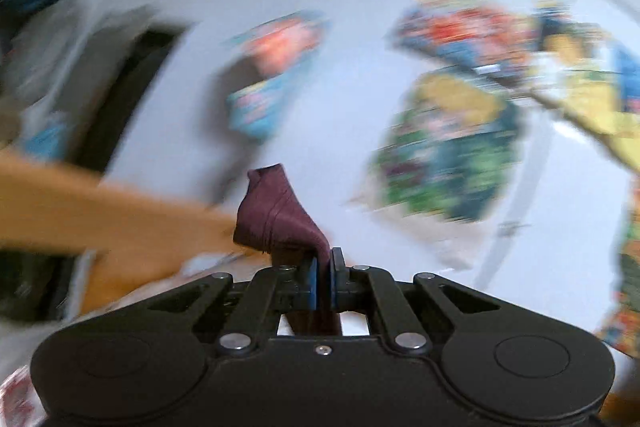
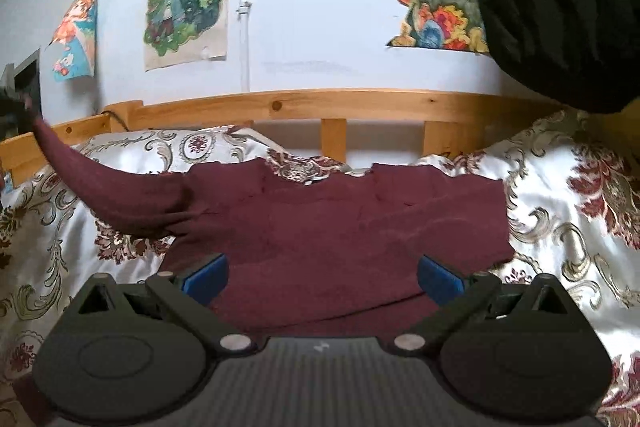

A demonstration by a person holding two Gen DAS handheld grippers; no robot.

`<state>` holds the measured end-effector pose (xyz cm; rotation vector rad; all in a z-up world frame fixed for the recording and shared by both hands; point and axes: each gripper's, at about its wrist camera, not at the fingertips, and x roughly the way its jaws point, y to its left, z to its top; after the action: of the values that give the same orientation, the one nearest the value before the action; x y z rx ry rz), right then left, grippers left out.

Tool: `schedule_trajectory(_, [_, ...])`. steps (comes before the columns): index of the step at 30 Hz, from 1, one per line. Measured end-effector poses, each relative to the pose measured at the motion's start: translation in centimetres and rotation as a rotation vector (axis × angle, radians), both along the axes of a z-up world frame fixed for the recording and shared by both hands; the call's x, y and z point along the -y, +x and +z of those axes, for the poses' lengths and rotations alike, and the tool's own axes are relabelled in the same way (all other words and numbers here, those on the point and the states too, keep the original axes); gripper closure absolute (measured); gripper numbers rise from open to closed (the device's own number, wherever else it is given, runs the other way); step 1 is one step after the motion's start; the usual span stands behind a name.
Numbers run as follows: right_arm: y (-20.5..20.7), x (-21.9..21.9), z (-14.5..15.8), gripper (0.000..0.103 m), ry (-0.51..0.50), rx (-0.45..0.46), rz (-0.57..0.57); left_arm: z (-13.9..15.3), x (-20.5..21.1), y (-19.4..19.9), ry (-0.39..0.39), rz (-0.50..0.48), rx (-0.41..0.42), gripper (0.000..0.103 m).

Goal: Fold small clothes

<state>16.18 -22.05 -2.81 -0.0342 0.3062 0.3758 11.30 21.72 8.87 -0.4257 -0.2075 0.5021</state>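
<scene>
Over at nine o'clock in the right wrist view, the sleeve [image 2: 108, 187] is lifting off the bed [image 2: 560, 219] in a long curve, its cuff end running up toward the left edge where the holder is hard to make out. The left wrist view settles that: the left gripper [image 1: 324, 267] is clenched on the cuff, a tuft of maroon cloth standing up at twelve o'clock above the pressed blue pads while the room behind is smearing into blur.

Moving to centre — the maroon sweater [image 2: 340, 223] is lying flat on the patterned bedspread, neckline pointing to twelve o'clock toward the wooden headboard [image 2: 312, 105], hem running down under the camera. Its long axis appears to run twelve to six; the lifted sleeve is trailing out between nine and ten.

Low at six o'clock, the right gripper [image 2: 322, 281] is hovering released, jaws spread wide over the body and gripping nothing.

To do this fold well, I'd be carrying the cuff low and taut across the chest toward three o'clock — while the right gripper is pinning the shoulder so the body isn't dragging along.
</scene>
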Motion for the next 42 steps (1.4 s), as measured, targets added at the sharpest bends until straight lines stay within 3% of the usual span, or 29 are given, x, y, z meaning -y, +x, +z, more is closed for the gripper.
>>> schedule_trajectory(5, [-0.1, 1.3, -0.1, 0.0, 0.018, -0.001, -0.021, 4.2, 5.6, 1.9, 0.198, -0.251, 0.107, 0.098])
schedule_trajectory(9, [-0.4, 2.4, -0.3, 0.0, 0.026, 0.002, -0.055, 5.5, 10.5, 4.2, 0.293, -0.498, 0.126, 0.098])
schedule_trajectory(12, [-0.6, 3.6, -0.5, 0.0, 0.035, -0.003, -0.097, 5.0, 14.9, 5.5, 0.322, -0.678, 0.109, 0.098])
schedule_trajectory(19, [-0.9, 7.1, -1.3, 0.0, 0.029, -0.035, -0.203, -1.4, 25.3, 7.6, 0.384, -1.01, -0.053, 0.097])
schedule_trajectory(25, [-1.3, 9.7, -2.4, 0.0, 0.01, -0.069, -0.293, -7.2, 29.1, 9.2, 0.413, -1.171, -0.231, 0.093])
schedule_trajectory(27, [-1.4, 10.4, -2.7, 0.0, 0.016, -0.082, -0.313, -8.2, 29.2, 10.0, 0.38, -1.209, -0.292, 0.083])
schedule_trajectory(28, [-1.4, 10.5, -2.9, 0.0, 0.02, -0.088, -0.321, -8.4, 29.0, 10.6, 0.354, -1.224, -0.318, 0.078])
schedule_trajectory(30, [-1.4, 10.8, -3.1, 0.0, 0.032, -0.098, -0.331, -9.0, 28.0, 11.2, 0.293, -1.259, -0.364, 0.051])
schedule_trajectory(32, [-1.2, 10.8, -3.0, 0.0, 0.041, -0.104, -0.331, -9.1, 26.6, 11.4, 0.253, -1.277, -0.381, 0.035])
schedule_trajectory(35, [-1.3, 10.4, -3.0, 0.0, 0.044, -0.103, -0.311, -8.8, 24.0, 11.7, 0.246, -1.248, -0.389, 0.03])
schedule_trajectory(37, [-1.2, 9.9, -3.1, 0.0, 0.054, -0.111, -0.281, -8.3, 21.9, 12.4, 0.267, -1.144, -0.422, 0.028])
schedule_trajectory(40, [-0.6, 9.0, -3.2, 0.0, 0.073, -0.14, -0.214, -7.9, 18.1, 15.5, 0.303, -0.877, -0.549, 0.028])
schedule_trajectory(42, [0.2, 8.4, -3.4, 0.0, 0.081, -0.169, -0.172, -8.2, 15.2, 18.1, 0.254, -0.752, -0.628, 0.028])
